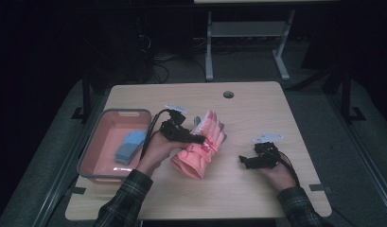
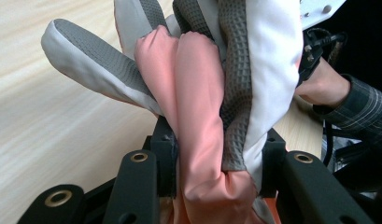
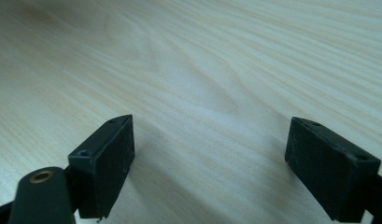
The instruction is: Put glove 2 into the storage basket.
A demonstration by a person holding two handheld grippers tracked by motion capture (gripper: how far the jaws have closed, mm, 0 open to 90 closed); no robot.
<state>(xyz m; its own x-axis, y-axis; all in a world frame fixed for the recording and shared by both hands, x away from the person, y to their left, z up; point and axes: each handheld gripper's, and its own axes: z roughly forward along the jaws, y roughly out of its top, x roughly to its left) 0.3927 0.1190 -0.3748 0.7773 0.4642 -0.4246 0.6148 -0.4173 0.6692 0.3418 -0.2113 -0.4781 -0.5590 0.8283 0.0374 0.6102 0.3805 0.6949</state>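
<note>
At table centre, my left gripper (image 1: 193, 137) clamps the pink glove (image 1: 200, 146), bunched between its jaws; grey textured palm showing. My right gripper (image 1: 245, 161) stands open, empty, over bare table (image 1: 257, 109).

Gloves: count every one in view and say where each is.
2. A pink ski glove is clamped in the left gripper mid-table; a blue glove lies in the pink bin at the left. Another could be hidden underneath the blue one.

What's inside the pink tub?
A blue folded thing lies inside the pink tub, on its floor. What sits beneath the blue thing is covered, and its make is too dim to tell.
</note>
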